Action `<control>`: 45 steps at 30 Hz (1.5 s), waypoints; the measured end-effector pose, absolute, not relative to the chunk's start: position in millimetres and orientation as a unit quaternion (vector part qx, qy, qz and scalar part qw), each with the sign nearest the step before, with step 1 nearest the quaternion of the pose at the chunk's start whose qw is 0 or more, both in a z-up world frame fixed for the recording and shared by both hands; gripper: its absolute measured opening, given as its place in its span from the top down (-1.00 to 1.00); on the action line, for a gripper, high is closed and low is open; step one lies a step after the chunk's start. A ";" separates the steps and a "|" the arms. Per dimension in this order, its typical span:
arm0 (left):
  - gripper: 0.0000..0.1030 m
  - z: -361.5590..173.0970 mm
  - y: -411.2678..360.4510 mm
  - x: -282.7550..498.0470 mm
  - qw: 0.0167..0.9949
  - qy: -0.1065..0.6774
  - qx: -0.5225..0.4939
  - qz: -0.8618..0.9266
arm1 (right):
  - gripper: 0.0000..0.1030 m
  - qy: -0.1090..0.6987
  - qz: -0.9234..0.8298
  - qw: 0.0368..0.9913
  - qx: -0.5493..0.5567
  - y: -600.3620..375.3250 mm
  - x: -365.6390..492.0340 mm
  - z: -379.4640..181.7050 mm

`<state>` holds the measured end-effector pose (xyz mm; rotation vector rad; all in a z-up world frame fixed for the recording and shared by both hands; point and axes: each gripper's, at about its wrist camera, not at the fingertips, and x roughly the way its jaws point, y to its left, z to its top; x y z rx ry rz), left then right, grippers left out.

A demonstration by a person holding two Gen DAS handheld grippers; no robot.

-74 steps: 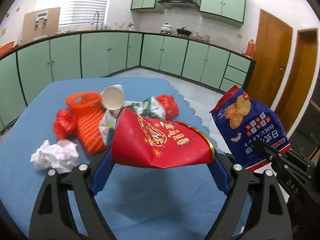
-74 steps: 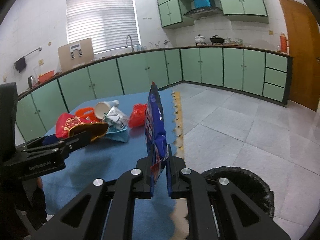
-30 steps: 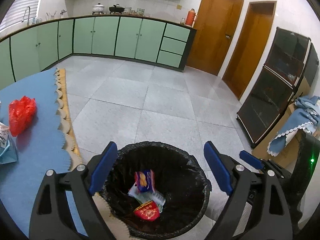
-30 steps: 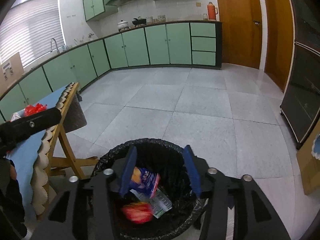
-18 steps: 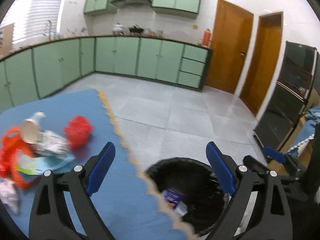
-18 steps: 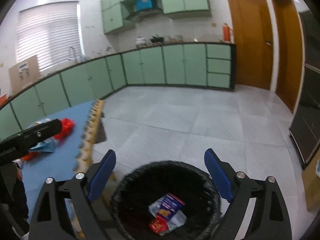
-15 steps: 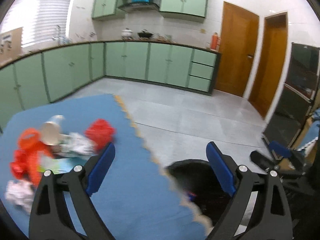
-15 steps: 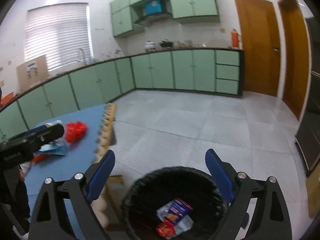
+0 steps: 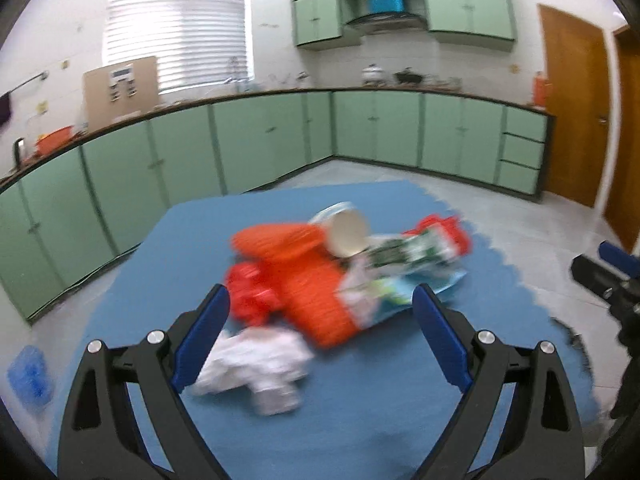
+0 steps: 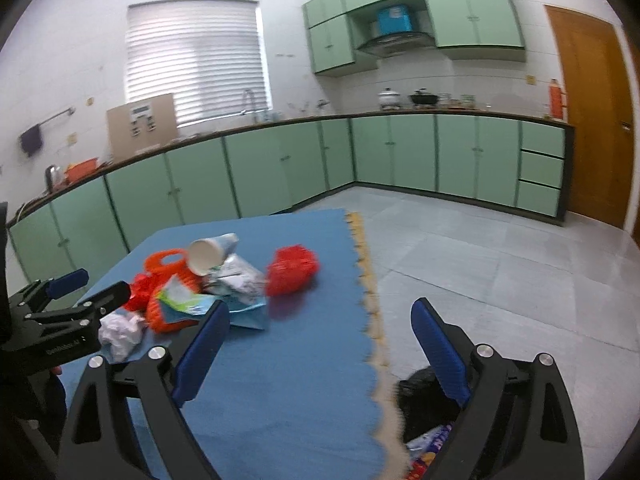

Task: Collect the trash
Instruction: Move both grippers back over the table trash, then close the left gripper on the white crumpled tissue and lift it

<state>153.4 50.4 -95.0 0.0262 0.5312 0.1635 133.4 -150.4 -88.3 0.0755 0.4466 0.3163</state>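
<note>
Kitchen fittings: green base cabinets (image 10: 280, 168) along 2 walls under a dark countertop; green wall cabinets (image 10: 472, 12) flanking a range hood (image 10: 396, 42), blue box (image 10: 394, 19) above it. Window with white blinds (image 10: 196, 60). Cardboard box (image 10: 142, 126), white pot (image 10: 389, 98), black wok (image 10: 424, 99) on the counter. Wooden door (image 10: 592, 120). Grey tiled floor (image 10: 500, 264).

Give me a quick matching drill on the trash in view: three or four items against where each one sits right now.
Items:
1. crumpled white paper
2. paper cup
3. red plastic bag
4. blue snack packet

Places:
A. in the black-lined bin beside the table
B. lying on its side atop the pile
C. pile's near end
D. nearest the tablecloth's scalloped edge

Pairs: 1-C, 2-B, 3-D, 4-A
</note>
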 end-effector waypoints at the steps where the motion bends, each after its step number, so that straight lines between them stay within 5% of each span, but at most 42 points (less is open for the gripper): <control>1: -0.74 -98.7 58.9 152.3 0.959 0.267 0.009 0.089 | -0.75 0.222 0.163 0.961 0.033 -142.4 135.0 -90.0; 18: -0.73 -139.4 107.5 178.0 0.928 0.350 -0.064 0.109 | -0.75 0.239 0.183 0.954 0.003 -108.2 153.9 -97.4; 20: -0.61 -138.2 107.1 178.3 0.929 0.348 -0.064 0.110 | -0.75 0.239 0.186 0.953 0.001 -104.4 156.0 -97.2; 26: 0.24 -136.8 107.5 173.7 0.932 0.340 -0.066 0.104 | -0.75 0.236 0.193 0.952 -0.007 -93.8 158.5 -96.3; 29: 0.48 -137.4 109.8 171.6 0.931 0.342 -0.078 0.100 | -0.74 0.236 0.193 0.952 -0.005 -92.1 159.8 -96.4; 45: 0.63 -76.1 71.9 143.7 0.963 0.254 -0.069 0.060 | -0.65 0.235 0.200 0.951 0.005 -87.3 171.7 -90.0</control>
